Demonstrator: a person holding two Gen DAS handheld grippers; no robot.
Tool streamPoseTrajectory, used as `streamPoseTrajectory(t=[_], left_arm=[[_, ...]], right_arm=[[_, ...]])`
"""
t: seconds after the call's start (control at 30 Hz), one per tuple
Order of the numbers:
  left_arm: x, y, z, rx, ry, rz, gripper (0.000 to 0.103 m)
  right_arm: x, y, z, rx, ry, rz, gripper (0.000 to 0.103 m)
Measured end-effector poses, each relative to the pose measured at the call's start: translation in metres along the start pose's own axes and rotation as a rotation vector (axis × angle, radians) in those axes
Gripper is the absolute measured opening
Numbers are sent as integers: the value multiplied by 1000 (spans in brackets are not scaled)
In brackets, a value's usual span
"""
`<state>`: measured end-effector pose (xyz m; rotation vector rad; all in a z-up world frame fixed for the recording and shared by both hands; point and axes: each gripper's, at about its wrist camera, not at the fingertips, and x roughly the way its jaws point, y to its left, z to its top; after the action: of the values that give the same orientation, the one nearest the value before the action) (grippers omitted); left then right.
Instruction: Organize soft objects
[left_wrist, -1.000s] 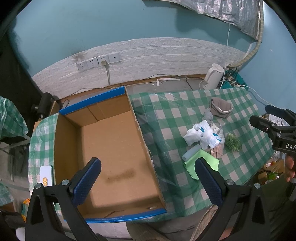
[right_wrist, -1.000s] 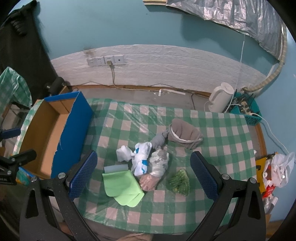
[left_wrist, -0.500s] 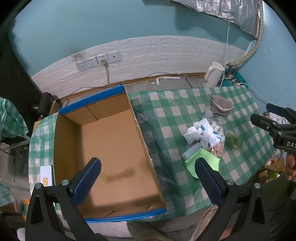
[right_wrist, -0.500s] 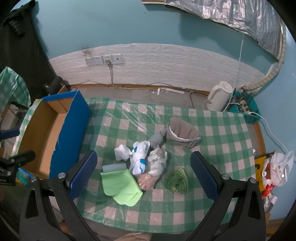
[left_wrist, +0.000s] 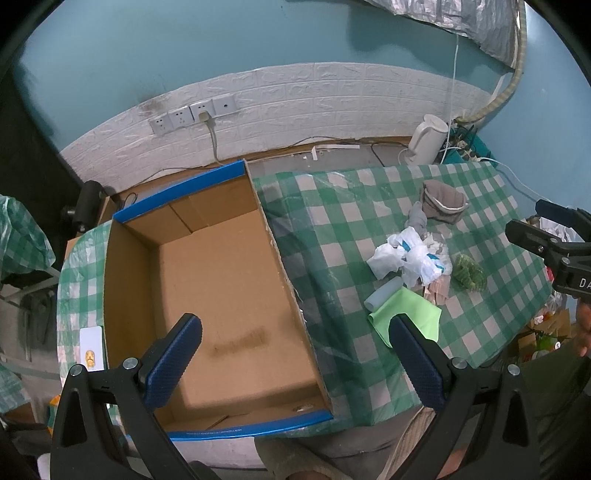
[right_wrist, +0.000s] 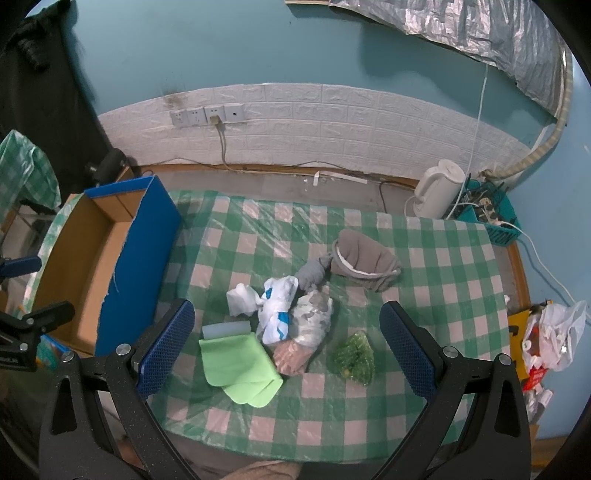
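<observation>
A pile of soft things lies on the green checked tablecloth (right_wrist: 424, 258): a light green cloth (right_wrist: 238, 363), a white and blue plastic bag (right_wrist: 275, 312), a grey hat (right_wrist: 364, 258), a dark green knobbly item (right_wrist: 354, 356) and a pale blue roll (right_wrist: 227, 328). An empty cardboard box (left_wrist: 221, 295) with blue edges stands left of the pile. My left gripper (left_wrist: 291, 354) is open and empty, high above the box. My right gripper (right_wrist: 286, 343) is open and empty, high above the pile.
A white kettle (right_wrist: 439, 194) and a teal basket of cables (right_wrist: 487, 218) stand at the back right. A white plastic bag (right_wrist: 557, 336) hangs off the table's right side. Wall sockets (right_wrist: 207, 114) sit on the white brick strip.
Both grippers have risen slightly, so the table looks a little farther away. Both stay open and nothing on the table has moved.
</observation>
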<state>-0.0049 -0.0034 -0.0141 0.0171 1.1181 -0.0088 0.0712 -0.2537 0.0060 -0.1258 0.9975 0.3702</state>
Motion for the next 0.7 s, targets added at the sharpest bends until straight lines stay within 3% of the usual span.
streamPoseTrajectory(t=[0.5,0.7], left_arm=[[1,-7,4,10,20,-18,102],[1,-25,12,62,9,-6,102]], right_arm=[[0,-3,-2,3,3,-1,101],[0,-6,-1,9,5,-4,101]])
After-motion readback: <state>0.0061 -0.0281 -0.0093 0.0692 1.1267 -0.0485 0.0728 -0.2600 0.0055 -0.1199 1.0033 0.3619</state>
